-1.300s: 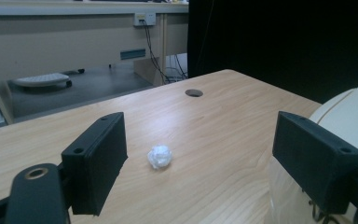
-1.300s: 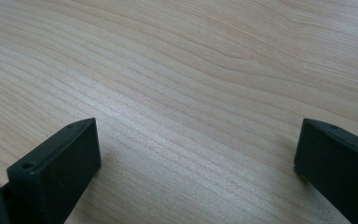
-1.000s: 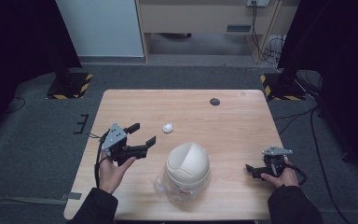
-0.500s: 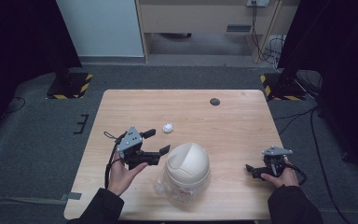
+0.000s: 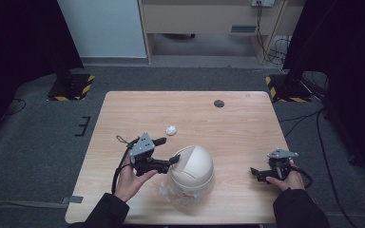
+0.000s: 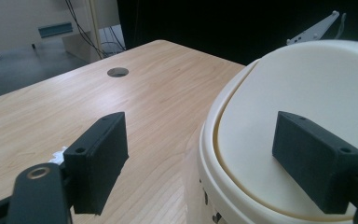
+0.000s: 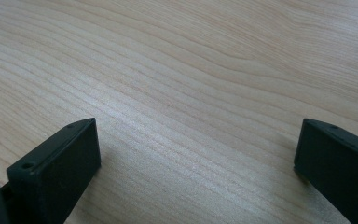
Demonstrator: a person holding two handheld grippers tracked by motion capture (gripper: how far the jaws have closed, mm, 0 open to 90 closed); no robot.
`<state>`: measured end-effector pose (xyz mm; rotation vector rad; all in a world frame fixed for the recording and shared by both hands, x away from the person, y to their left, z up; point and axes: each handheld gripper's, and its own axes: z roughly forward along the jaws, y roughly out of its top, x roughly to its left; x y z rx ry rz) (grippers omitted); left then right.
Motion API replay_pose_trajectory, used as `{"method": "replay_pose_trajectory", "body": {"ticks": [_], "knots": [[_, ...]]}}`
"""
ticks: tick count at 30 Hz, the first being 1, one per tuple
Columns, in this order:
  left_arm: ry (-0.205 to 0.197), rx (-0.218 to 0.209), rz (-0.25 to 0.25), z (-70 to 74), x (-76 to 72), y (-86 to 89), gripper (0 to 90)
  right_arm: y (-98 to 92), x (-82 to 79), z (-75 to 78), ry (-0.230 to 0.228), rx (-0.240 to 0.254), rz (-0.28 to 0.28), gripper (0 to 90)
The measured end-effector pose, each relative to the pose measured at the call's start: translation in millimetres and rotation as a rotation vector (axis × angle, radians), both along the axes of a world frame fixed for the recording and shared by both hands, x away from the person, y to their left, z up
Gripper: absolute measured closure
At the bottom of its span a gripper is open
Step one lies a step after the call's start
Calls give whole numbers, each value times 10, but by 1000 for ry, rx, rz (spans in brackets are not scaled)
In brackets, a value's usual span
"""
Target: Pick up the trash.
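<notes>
A cream domed bin [image 5: 191,166] with a swing lid stands near the table's front middle, and a clear plastic liner [image 5: 171,192] bunches out at its base. My left gripper [image 5: 168,150] is open at the bin's left side. In the left gripper view one jaw hangs over the lid [image 6: 307,93] and the other over bare wood. A small crumpled white paper ball [image 5: 171,129] lies just behind the left gripper; it peeks out [image 6: 58,156] beside the left jaw. My right gripper [image 5: 256,175] rests open low over the table at the front right, nothing between its jaws [image 7: 196,163].
The wooden table [image 5: 247,123] has a round cable hole [image 5: 218,103] near its back edge. Grey carpet surrounds the table, with black stands at the back left and back right. The other gripper's grey plate [image 6: 314,30] shows beyond the bin.
My left gripper has moved right, up to the bin, so one jaw is now over the lid. The right gripper has stayed in place.
</notes>
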<state>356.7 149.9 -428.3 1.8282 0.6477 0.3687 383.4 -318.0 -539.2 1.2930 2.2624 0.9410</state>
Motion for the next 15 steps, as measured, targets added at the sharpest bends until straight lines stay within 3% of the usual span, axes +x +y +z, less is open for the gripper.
{"method": "replay_pose_trajectory", "body": {"ticks": [15], "knots": [[22,34,-30,-60,6,-114,166,0,0,0,0,0,0,6]]}}
